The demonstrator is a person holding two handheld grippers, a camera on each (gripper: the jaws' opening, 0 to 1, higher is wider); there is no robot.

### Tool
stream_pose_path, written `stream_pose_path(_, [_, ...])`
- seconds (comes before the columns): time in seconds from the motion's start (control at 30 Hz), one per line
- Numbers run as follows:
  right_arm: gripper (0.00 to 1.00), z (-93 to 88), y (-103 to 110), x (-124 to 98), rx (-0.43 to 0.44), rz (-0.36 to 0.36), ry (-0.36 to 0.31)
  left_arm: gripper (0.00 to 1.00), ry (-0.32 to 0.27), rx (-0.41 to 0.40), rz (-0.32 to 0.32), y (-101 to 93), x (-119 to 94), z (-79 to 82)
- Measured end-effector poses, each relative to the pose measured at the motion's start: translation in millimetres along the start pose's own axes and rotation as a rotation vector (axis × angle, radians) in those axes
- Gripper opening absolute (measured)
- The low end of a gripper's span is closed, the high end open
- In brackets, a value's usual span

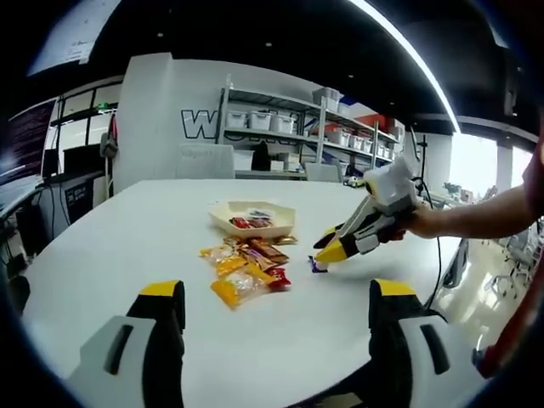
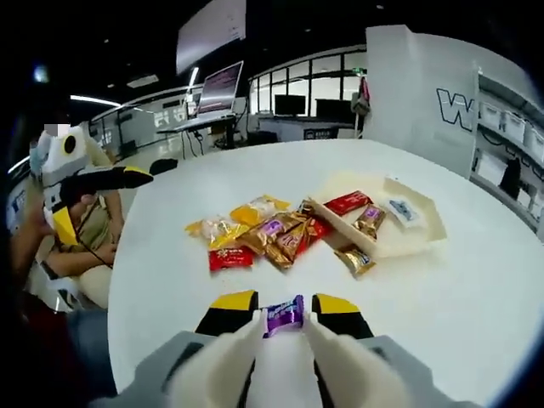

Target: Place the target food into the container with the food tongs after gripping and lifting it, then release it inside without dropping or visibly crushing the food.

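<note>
Pinching a purple candy (image 2: 285, 316), right tongs (image 2: 285, 313) closed narrow on the white table (image 2: 442, 289)

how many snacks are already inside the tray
3 visible in the right gripper view: a red packet at the tray's far end, a gold one beside it, and a white one toward the right. More may be hidden behind the near wall.

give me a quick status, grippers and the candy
Right gripper shut on purple candy, low over table. Left gripper open, idle. Tray ahead, snack pile between.
</note>
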State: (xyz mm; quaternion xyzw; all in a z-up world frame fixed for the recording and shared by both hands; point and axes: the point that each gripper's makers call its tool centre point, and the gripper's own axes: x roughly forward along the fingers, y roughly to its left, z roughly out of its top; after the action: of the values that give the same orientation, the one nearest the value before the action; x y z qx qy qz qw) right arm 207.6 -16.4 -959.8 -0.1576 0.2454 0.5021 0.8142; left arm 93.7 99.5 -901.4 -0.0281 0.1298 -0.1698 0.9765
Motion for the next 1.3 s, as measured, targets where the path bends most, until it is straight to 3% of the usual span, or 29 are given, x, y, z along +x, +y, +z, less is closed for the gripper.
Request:
stream_pose_path(0.1, [0.15,0.8,-3,1,0.02,-0.016,0.001,0.87,0.014,0.013,0.0,-1.7,2,-3.1])
stream_pose_path(0.23, [0.15,5.0,-16,-2,0.219,-0.011,-0.052,0.87,0.024,0.021,-0.004,-2.4,1,-5.0])
stream_pose_path(0.43, [0.17,16.8,-30,-20,0.258,-0.027,-0.113,0.87,0.011,0.011,0.0,0.0,0,-1.5])
stream_pose_path(0.7, [0.17,46.1,-39,-35,0.235,-0.056,-0.167,0.87,0.006,0.005,-0.01,-2.4,2,-2.0])
stream_pose_path(1.3, [0.18,138.8,-83,-29,0.156,-0.101,-0.239,0.88,0.01,0.004,-0.016,-0.6,4,-1.7])
